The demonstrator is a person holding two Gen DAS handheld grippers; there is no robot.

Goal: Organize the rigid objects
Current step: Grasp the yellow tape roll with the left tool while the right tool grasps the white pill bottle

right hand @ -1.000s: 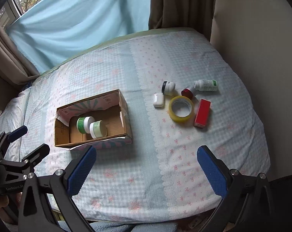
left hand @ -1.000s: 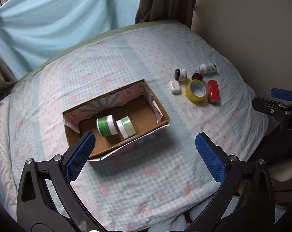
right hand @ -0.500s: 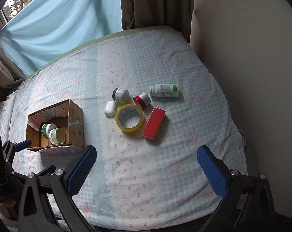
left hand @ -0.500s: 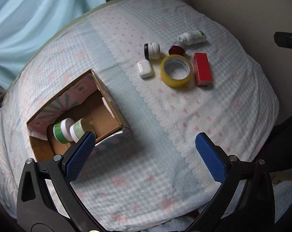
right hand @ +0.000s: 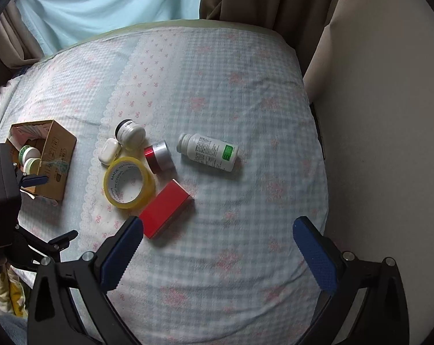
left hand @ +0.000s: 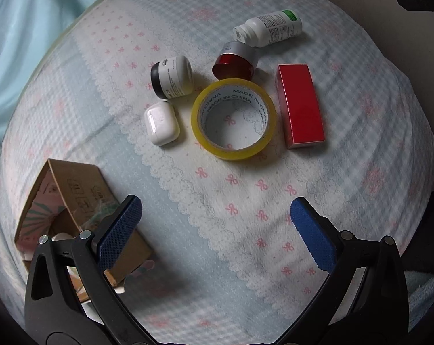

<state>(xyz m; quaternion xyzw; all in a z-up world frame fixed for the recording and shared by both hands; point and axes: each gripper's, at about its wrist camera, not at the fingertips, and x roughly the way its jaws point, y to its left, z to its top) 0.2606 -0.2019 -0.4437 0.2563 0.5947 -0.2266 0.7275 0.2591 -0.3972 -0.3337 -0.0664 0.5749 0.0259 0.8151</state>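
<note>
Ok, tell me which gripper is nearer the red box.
Right. The right gripper hangs just beside the red box; the left gripper sits farther back, nearer the cardboard box.

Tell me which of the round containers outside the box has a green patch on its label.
The white bottle, lying on its side farthest from the cardboard box. The black-lidded jar and the red-and-silver jar show no green.

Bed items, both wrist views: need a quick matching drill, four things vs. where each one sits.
Things:
1. tape roll
2. red box
3. green-lidded jars
4. white bottle

Places:
A. inside the cardboard box
B. on its side, farthest toward the wall
C. flat, between the earbud case and the red box
D. flat, right of the tape roll

Pairs: 1-C, 2-D, 3-A, 4-B
</note>
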